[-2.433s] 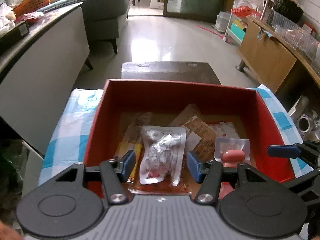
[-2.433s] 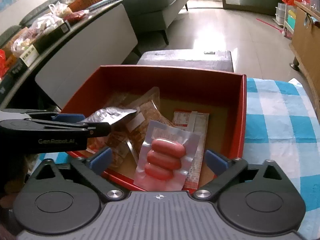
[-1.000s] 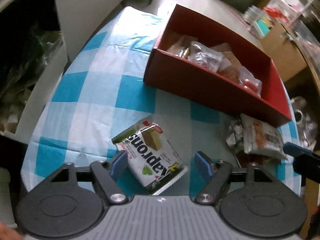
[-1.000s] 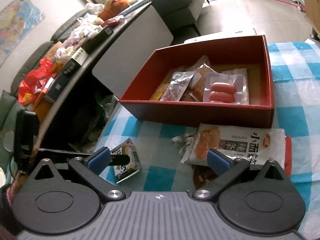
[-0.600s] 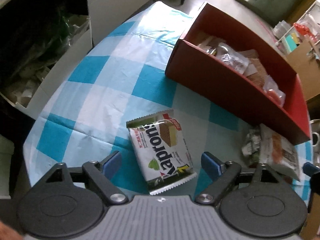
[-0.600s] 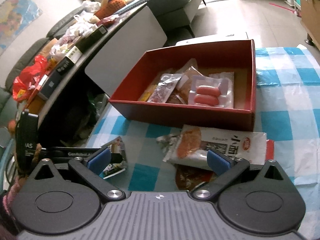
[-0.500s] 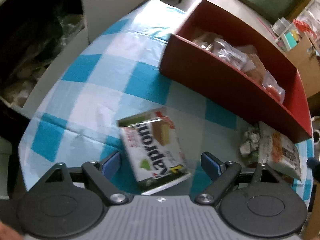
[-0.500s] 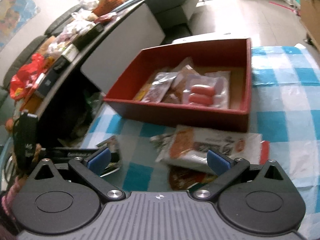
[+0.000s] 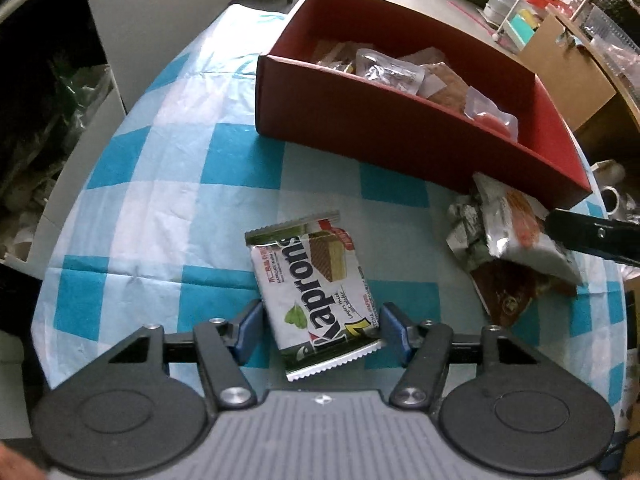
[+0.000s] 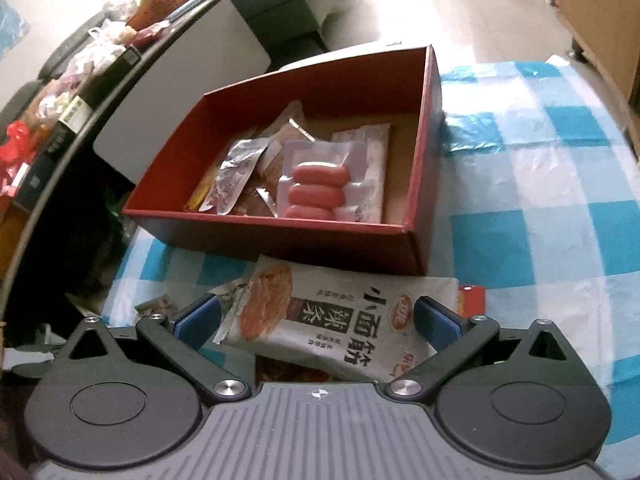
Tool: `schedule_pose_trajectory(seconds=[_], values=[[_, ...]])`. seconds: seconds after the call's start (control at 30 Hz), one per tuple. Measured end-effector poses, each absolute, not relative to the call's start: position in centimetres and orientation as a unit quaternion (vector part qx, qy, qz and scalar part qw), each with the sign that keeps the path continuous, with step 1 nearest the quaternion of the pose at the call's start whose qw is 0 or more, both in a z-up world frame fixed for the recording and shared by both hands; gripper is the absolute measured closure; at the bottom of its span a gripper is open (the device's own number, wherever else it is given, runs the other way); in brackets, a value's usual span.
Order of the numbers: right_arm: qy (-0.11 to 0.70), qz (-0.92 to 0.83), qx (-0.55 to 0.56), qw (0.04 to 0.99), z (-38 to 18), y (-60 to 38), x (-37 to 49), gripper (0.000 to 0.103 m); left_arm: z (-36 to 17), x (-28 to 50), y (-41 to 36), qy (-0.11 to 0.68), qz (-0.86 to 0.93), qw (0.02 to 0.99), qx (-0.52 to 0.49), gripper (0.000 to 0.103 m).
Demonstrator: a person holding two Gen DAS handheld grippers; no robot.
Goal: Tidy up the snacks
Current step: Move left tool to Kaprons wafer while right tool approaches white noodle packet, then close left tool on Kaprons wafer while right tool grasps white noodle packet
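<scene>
Blue-checked tablecloth [image 9: 168,168] bearing, far, a red box [image 10: 424,184] of snacks. Near it, the white noodle-snack bag [image 10: 344,332] lies between the wide-open right gripper [image 10: 316,320]. Left, the wafer packet [image 9: 316,288] lies flat between the closing left gripper [image 9: 320,332], whose pads are almost touching it.

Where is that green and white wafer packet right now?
The wafer packet lies flat on the checked tablecloth in front of the red box, between the closing left tongs.

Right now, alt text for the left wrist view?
The left hand-held gripper, jaws closing, straddles a Kaprons wafer pack lying flat on a blue-and-white checked tablecloth. Behind it is a red box holding snacks, with more snack packets beside it.
</scene>
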State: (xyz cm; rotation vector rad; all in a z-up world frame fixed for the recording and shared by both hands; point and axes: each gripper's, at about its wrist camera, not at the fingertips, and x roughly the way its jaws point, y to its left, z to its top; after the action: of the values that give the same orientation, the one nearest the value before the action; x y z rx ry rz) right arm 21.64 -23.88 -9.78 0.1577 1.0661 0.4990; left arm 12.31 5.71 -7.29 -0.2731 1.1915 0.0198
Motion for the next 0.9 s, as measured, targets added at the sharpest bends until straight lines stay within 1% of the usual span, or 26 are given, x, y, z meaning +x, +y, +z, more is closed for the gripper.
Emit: schedule_pose_trajectory(seconds=[0.23,0.3,0.37,0.4,0.47,0.5,0.57,0.67,0.77,0.9], values=[[0.534,0.354,0.191,0.744,-9.4,-23.4,17.9,0.0,-7.4,12.6,6.5,0.565,0.018,0.814,-0.132,0.047],[0.523,0.383,0.205,0.733,-8.7,-23.4,16.4,0.0,-7.4,12.5,6.7,0.566,0.011,0.814,-0.134,0.048],[0.5,0.362,0.173,0.767,-7.5,-23.5,15.6,0.0,-7.5,12.4,7.0,0.565,0.011,0.813,-0.137,0.048],[0.488,0.338,0.135,0.793,-7.1,-23.2,15.5,0.0,-7.5,12.3,7.1,0.563,0.012,0.815,-0.138,0.048],[0.464,0.289,0.022,0.837,-6.8,-21.8,15.9,0.0,-7.5,12.4,7.0,0.562,0.016,0.815,-0.139,0.048],[0.452,0.273,-0.047,0.848,-7.0,-20.5,16.3,0.0,-7.5,12.5,6.9,0.562,0.017,0.815,-0.138,0.048],[0.446,0.261,-0.133,0.846,-8.1,-18.5,17.1,0.0,-7.6,12.5,6.6,0.563,0.017,0.816,-0.13,0.048],[0.476,0.277,-0.179,0.815,-10.5,-16.1,17.6,0.0,-7.6,12.5,6.4,0.563,0.012,0.818,-0.117,0.047],[0.483,0.288,-0.226,0.795,-11.6,-14.4,15.9,0.0,-7.6,12.5,6.9,0.564,0.006,0.816,-0.128,0.048],[0.51,0.337,-0.18,0.771,-10.7,-14.1,11.9,0.0,-7.6,12.6,7.5,0.566,-0.002,0.812,-0.141,0.048]])
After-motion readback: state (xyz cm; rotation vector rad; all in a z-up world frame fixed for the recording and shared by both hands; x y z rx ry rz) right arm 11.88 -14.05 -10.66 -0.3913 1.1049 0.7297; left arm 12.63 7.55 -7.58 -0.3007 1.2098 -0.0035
